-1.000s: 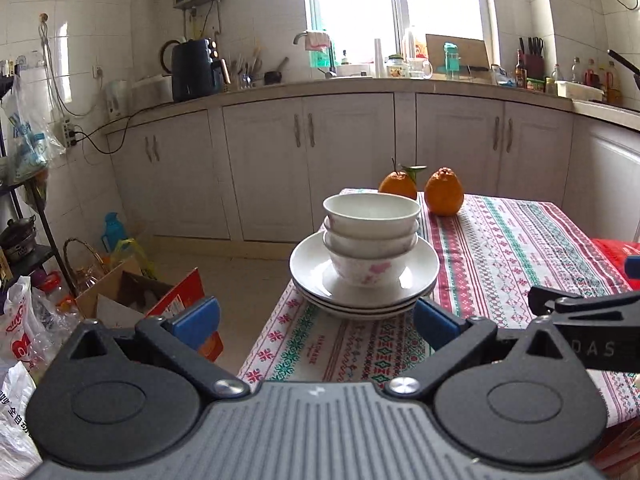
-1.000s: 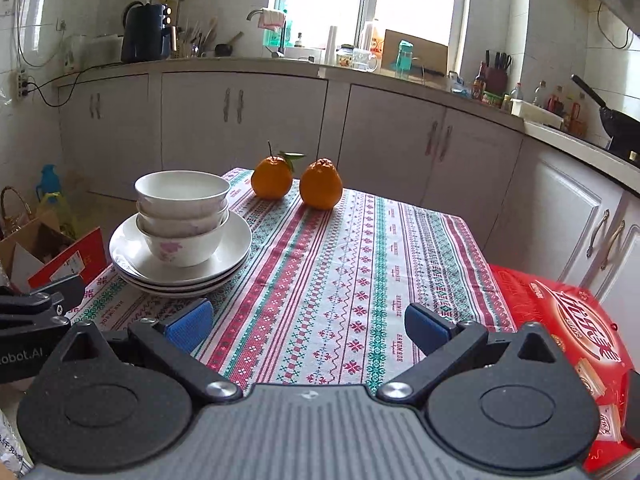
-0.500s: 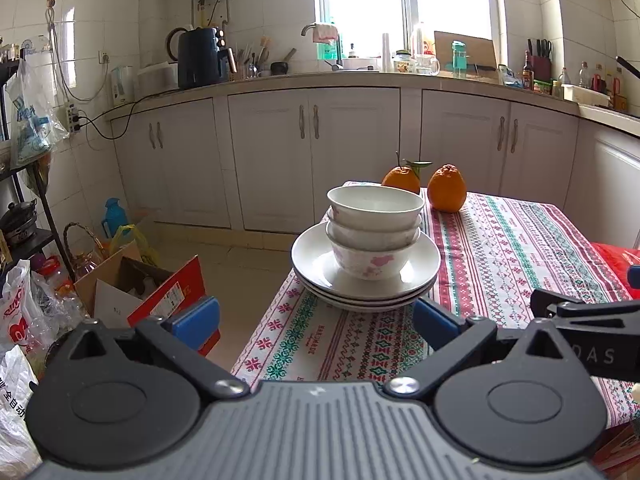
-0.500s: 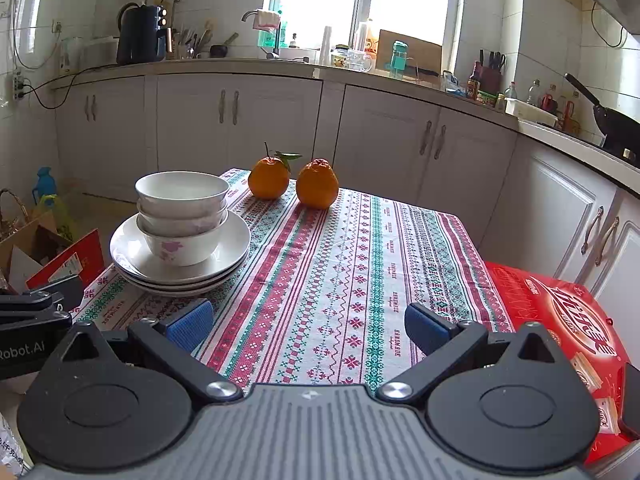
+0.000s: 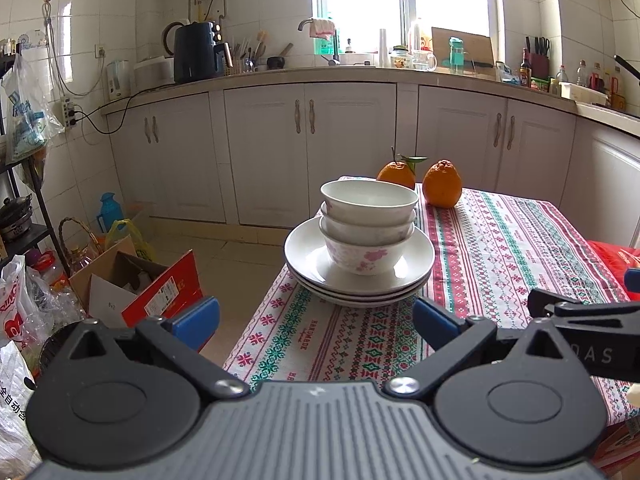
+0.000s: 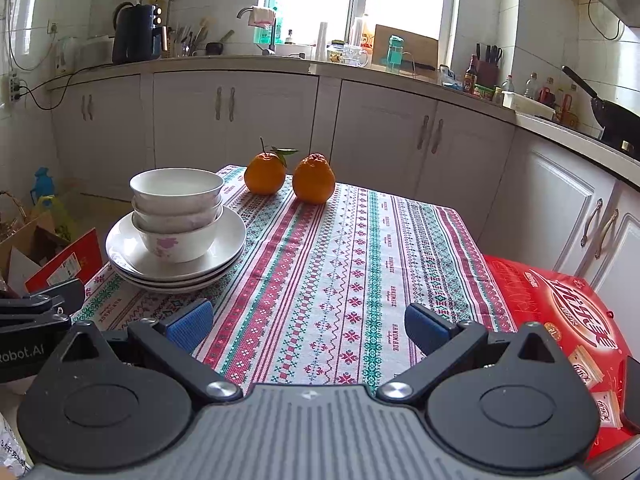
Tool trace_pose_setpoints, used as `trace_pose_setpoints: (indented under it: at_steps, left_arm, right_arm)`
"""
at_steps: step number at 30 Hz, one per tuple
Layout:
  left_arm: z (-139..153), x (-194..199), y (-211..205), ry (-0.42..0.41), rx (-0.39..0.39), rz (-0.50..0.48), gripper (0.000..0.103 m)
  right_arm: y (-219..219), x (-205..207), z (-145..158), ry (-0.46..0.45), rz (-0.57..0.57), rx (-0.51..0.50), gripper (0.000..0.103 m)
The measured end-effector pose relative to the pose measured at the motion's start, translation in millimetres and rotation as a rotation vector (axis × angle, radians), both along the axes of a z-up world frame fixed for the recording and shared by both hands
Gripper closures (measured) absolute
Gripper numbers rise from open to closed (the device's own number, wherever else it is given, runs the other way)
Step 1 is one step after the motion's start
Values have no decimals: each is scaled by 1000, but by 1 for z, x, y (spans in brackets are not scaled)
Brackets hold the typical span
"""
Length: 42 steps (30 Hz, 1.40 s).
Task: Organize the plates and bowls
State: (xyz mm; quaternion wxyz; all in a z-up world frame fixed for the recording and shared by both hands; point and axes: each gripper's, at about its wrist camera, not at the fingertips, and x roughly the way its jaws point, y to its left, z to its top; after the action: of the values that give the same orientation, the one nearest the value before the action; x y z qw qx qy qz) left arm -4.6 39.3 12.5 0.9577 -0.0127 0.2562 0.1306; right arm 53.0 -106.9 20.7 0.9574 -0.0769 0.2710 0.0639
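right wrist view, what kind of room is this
A home kitchen, most likely: white base cabinets under a cluttered stone countertop, a curved metal sink tap below the window, and a black wok at the right.

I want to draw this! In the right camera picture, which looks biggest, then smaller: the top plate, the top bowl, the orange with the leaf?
1. The top plate, the widest.
2. The top bowl.
3. The orange with the leaf, though it sits farther from the camera, which shrinks it.
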Motion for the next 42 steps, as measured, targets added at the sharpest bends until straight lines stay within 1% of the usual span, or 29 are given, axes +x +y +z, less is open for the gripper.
trace_pose_setpoints:
  at_steps: [42]
  left_arm:
    - [1,-1,-3,-1,-2,-1,1]
  right_arm:
    - [-3,-4,3,-14,-14,-1,0]
